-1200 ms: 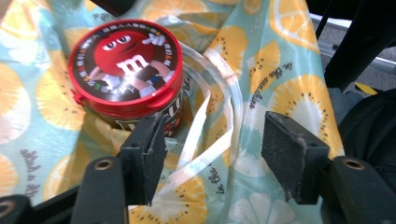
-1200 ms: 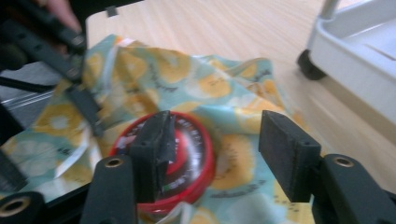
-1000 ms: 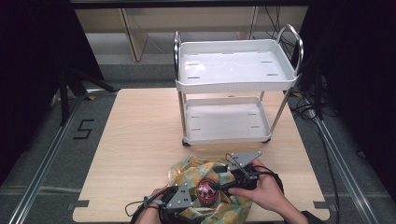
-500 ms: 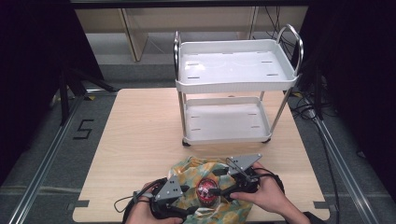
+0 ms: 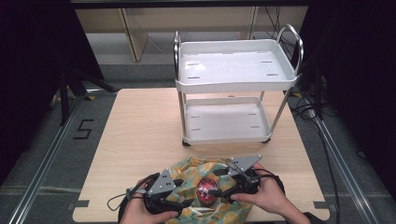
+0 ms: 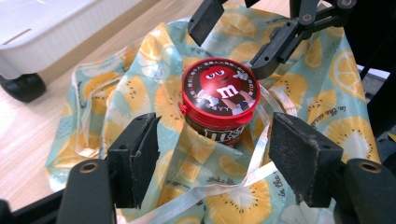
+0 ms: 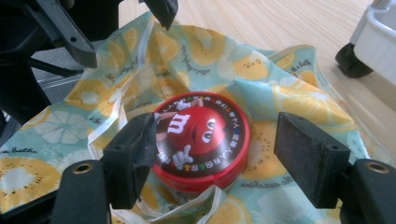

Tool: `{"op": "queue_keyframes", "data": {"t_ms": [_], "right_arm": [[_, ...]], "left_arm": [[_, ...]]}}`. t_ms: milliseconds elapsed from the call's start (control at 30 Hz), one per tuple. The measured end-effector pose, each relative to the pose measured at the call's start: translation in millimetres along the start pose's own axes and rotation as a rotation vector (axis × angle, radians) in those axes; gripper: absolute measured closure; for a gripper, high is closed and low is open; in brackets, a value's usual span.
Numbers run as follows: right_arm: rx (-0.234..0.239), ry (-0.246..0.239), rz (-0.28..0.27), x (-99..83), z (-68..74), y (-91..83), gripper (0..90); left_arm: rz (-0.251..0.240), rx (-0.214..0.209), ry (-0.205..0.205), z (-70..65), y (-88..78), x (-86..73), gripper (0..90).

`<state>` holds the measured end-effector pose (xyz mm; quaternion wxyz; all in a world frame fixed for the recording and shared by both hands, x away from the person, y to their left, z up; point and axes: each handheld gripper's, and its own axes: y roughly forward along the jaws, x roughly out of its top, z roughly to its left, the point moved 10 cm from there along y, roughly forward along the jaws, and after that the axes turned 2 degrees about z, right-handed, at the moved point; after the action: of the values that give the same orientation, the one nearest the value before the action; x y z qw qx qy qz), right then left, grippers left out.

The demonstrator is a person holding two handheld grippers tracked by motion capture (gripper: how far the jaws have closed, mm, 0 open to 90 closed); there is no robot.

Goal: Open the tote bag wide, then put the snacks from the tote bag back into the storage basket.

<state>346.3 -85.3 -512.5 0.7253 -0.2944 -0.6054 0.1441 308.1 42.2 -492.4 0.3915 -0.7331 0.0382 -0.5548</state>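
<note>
A red candy tub [image 5: 207, 192] with a cartoon lid stands in the folds of a lemon-print drawstring bag [image 5: 194, 170] at the table's near edge. My right gripper [image 5: 218, 190] reaches it from the right. In the right gripper view its jaws straddle the tub [image 7: 201, 140]: one pad [image 7: 135, 151] is at the lid's rim, the other pad [image 7: 308, 156] stands well clear. These jaws have just been opening, and the right gripper [image 7: 219, 147] is open. My left gripper [image 6: 219, 140] is open just short of the tub [image 6: 219, 95], and sits left of it in the high view [image 5: 184, 201].
A white two-shelf cart [image 5: 236, 79] with chrome handles stands at the table's far right; its wheel [image 6: 23, 86] is close to the bag. A pale ribbon [image 6: 219, 186] trails from the bag. Bare wooden tabletop [image 5: 140, 130] lies to the left.
The left hand and its gripper have drawn a little to the left, away from the tub. The right hand has stayed by the tub.
</note>
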Motion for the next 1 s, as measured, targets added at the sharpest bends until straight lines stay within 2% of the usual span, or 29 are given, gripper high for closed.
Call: {"op": "queue_keyframes", "data": {"t_ms": [33,67,100,133,167,200,267,300,333,367,400,467,500,600,800,833,867,900,933,967,1000], "right_arm": [[-0.018,-0.014,-0.005,1.0,-1.7,-1.2,30.4],[-0.01,-0.013,-0.002,1.1,-0.9,-2.0,30.3],[-0.013,-0.019,-0.007,1.7,-1.4,-2.1,30.3],[-0.026,-0.022,-0.012,2.5,-2.6,-2.5,30.1],[-0.01,-0.006,-0.003,1.7,-0.8,-2.8,30.0],[-0.011,0.006,0.001,1.5,-0.2,-3.0,29.9],[-0.015,-0.01,0.002,1.6,-1.3,-2.5,29.7],[-0.016,0.01,0.014,0.2,0.0,-3.4,29.7],[-0.015,0.003,0.016,0.0,-0.2,-3.3,29.6],[-0.02,-0.034,0.008,1.2,-2.3,-2.6,29.6],[-0.009,-0.025,0.01,0.7,-0.9,-2.2,29.4],[-0.003,-0.004,0.004,0.1,0.0,-1.2,29.3],[-0.006,-0.021,0.009,-0.8,-1.2,-1.1,29.2],[-0.002,-0.016,0.017,-2.9,-0.3,-0.6,28.1],[0.016,-0.039,0.017,-2.6,3.0,1.0,25.1],[0.022,-0.043,0.02,-2.4,3.9,1.1,25.0],[0.023,-0.041,0.019,-2.5,4.8,2.3,24.6],[0.026,-0.029,0.04,-4.8,6.5,1.8,23.9],[0.014,-0.064,0.04,-4.7,5.0,3.2,23.6],[0.038,-0.066,0.047,-5.6,7.7,4.6,23.5],[0.038,-0.07,0.055,-6.6,8.7,5.5,23.4]], "left_arm": [[-0.016,-0.005,-0.018,-1.7,-0.5,1.5,32.5],[-0.023,-0.006,-0.027,-1.4,-0.6,1.9,32.5],[-0.008,0.007,-0.015,1.8,-1.9,0.3,32.5],[-0.013,0.003,-0.026,1.6,-2.1,0.7,32.5],[-0.007,0.008,-0.018,3.6,-2.6,0.1,32.5],[-0.016,0.006,-0.03,3.0,-2.6,0.9,32.5],[-0.019,0.004,-0.027,4.6,-2.6,0.8,32.5],[-0.009,0.013,-0.023,6.3,-3.4,-0.3,32.5],[-0.015,0.012,-0.035,5.8,-2.9,-0.2,32.5],[0.0,0.019,-0.019,8.2,-3.7,-1.8,32.5],[-0.025,0.005,-0.037,6.5,-1.8,0.3,32.5],[-0.015,0.015,-0.033,8.4,-1.6,-1.0,32.4],[0.007,0.017,-0.014,10.7,-2.1,-3.3,32.4],[-0.006,0.016,-0.04,9.1,-0.3,-2.2,32.4],[-0.026,0.006,-0.037,9.6,-2.0,1.6,32.4],[-0.007,0.01,-0.007,12.1,-4.0,-0.5,32.4],[-0.018,0.016,-0.042,10.7,-3.6,-0.4,32.4],[-0.017,0.013,-0.042,10.9,-3.6,-1.2,32.4],[-0.018,0.013,-0.038,11.2,-3.6,-1.4,32.4],[-0.017,0.013,-0.037,11.4,-3.6,-1.8,32.4],[-0.01,0.018,-0.035,12.2,-3.6,-2.7,32.4]]}}
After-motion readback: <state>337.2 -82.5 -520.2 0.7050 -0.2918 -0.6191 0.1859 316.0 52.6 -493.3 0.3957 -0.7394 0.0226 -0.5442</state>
